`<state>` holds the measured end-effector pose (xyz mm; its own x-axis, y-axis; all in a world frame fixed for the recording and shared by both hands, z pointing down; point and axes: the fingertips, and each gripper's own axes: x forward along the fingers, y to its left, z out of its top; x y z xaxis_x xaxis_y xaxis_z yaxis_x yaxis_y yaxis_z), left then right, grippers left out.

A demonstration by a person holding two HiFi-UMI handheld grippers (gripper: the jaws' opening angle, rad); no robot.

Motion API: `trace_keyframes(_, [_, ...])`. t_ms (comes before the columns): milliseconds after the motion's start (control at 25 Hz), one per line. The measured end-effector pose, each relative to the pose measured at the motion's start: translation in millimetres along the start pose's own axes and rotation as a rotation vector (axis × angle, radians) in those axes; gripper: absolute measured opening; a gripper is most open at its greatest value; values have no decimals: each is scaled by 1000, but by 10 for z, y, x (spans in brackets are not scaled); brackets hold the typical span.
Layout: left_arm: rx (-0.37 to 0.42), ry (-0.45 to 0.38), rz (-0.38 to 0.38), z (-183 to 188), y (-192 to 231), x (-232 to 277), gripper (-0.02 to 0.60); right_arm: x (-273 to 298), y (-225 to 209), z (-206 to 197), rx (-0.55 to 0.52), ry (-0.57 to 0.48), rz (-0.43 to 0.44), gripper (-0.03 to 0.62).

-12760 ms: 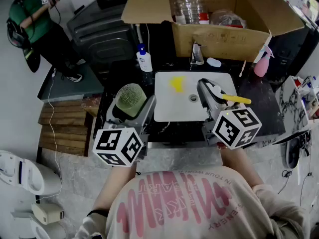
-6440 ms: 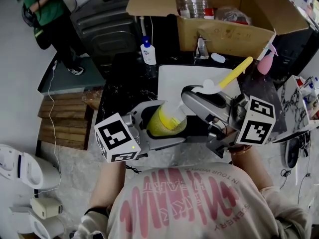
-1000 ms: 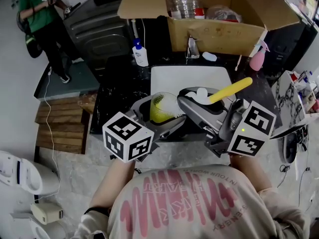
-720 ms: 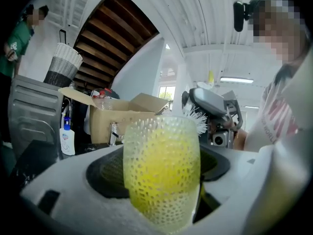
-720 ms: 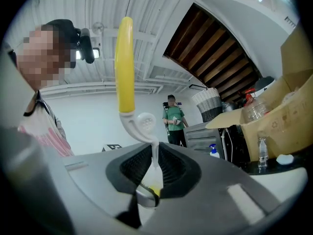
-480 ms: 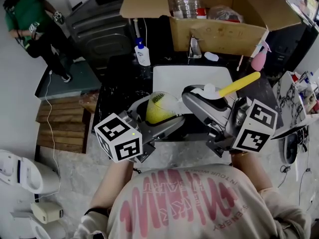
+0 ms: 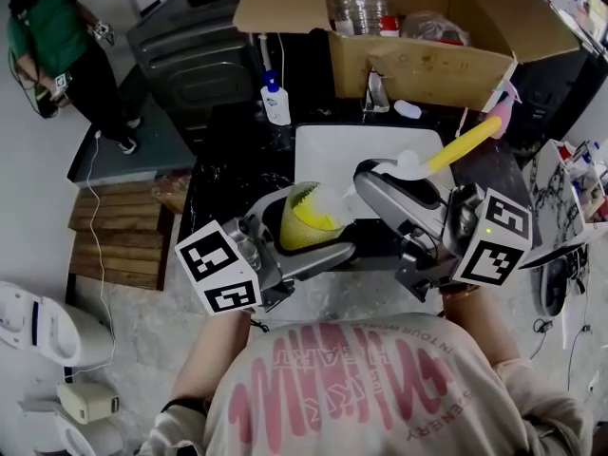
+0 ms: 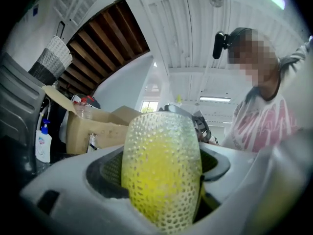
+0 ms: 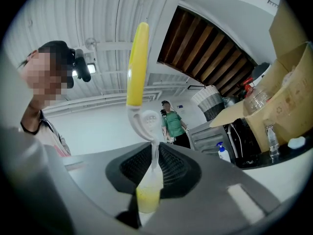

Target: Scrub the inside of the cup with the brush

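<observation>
Cup point(image 8: 161, 170), one (dimpled, yellow), clamped between jaws of my left gripper point(image 7: 302, 240); brush point(image 9: 138, 67), one, stem clamped in my right gripper point(image 9: 151, 180), tip at cup mouth.

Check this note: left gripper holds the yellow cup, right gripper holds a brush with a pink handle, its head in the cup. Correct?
One slip: the brush handle is yellow, not pink, as the right gripper view shows. The rest holds: left gripper grips the yellow cup, right gripper holds the brush, head in the cup.
</observation>
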<state>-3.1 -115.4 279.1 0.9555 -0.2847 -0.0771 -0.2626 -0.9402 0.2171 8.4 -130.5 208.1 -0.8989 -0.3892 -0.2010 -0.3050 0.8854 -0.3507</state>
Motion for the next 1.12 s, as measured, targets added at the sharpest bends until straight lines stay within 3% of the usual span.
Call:
trace_keyframes(200, [41,4,-76,56,-98,26,387,26,-36,85,41,-28,26,60])
trace_keyframes(480, [77,55,-124,-16,-164,61,388,81,-22,86,50,-31,56,60])
trace_keyframes(840, [179,228,-103,-295,-118,192,388,199,-2,-13,-24,26,55,49])
trace_keyframes(1120, [196,282,-43,-398,-26,279,388,218,-19,-55,-77,64,37,44])
